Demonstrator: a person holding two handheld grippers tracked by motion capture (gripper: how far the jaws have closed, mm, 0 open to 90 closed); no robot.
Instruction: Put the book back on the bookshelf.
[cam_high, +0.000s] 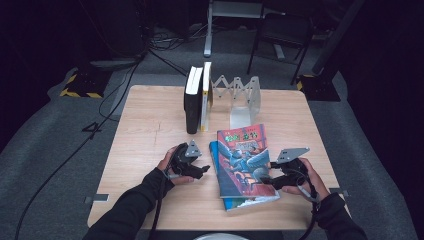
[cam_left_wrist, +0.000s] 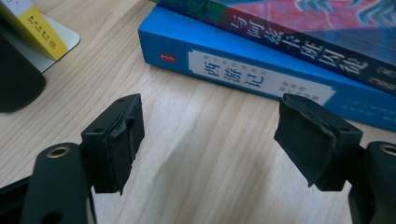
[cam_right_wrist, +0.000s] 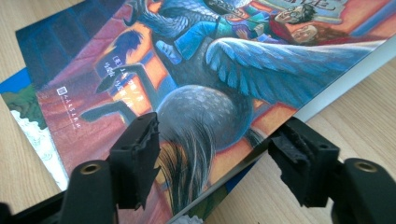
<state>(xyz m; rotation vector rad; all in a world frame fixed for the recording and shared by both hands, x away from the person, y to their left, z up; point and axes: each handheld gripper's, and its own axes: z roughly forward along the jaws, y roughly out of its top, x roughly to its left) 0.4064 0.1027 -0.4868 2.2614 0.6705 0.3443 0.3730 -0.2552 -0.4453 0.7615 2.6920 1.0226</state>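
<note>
Toward the far edge of the wooden table (cam_high: 150, 115), left of its middle, two upright books (cam_high: 198, 97) are seen standing side by side, with a folding metal bookend (cam_high: 243, 100) just to their right.

Nearer the front edge, left of centre, the left gripper (cam_high: 200, 169) is held low over the table, pointed at the spines of the two stacked books. In the left gripper view its jaws stand apart with only bare wood between them; the pads touch nothing. The blue book (cam_left_wrist: 261, 74) lies flat just ahead of them, its white spine label turned toward the jaws.

On top of it, slightly askew, the illustrated book (cam_high: 245, 160) is laid face up, right of the table's centre and reaching toward the front edge.

At that book's right edge the right gripper (cam_high: 272, 181) is placed. In the right gripper view its jaws are spread, one over the cover and one beside the page edge, the edge lying between them; no pad is seen pressing on it.
</note>
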